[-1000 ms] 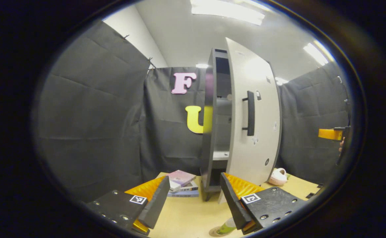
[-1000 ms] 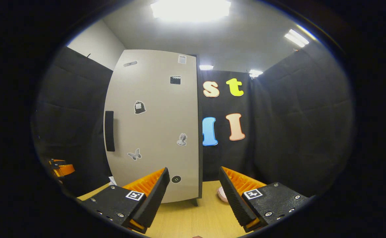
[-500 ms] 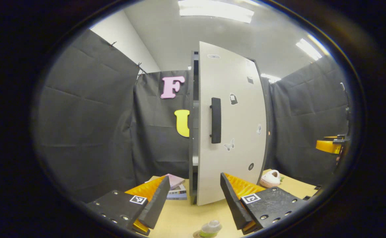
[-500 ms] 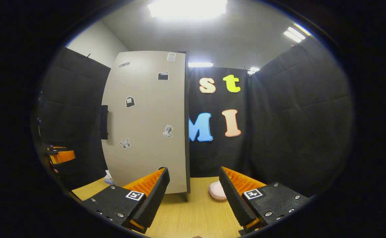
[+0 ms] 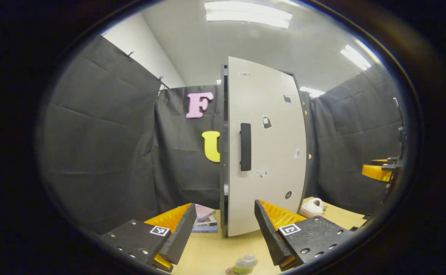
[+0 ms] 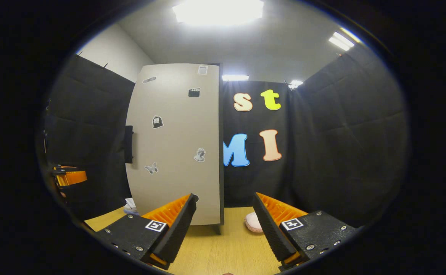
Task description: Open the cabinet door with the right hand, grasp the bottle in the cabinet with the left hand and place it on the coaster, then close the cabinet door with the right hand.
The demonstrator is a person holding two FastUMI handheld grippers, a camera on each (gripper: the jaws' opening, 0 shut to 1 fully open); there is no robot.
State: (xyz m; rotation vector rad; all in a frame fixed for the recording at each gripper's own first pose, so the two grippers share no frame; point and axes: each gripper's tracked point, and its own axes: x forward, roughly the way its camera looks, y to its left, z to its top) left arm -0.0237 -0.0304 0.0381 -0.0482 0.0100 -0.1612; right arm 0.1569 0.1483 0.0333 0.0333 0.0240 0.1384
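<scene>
The cabinet's white door (image 5: 268, 152) stands nearly flush against the dark cabinet body, with a thin gap left on the side of its black handle (image 5: 245, 147). A small clear bottle with a green label (image 5: 244, 263) stands on a round coaster on the table, just in front of my left gripper (image 5: 223, 231), which is open and empty. In the right gripper view the door (image 6: 177, 145) and its handle (image 6: 128, 144) lie ahead to the left. My right gripper (image 6: 224, 225) is open, empty and apart from the door.
A stack of books (image 5: 204, 221) lies left of the cabinet's foot and a pink slipper-like object (image 5: 311, 207) to its right on the wooden table (image 6: 226, 252). The other gripper shows at the right edge (image 5: 377, 172) and at the left edge (image 6: 68, 177).
The door has swung from ajar, with shelves showing, to almost shut. Both grippers stay open and have drawn back slightly from the cabinet.
</scene>
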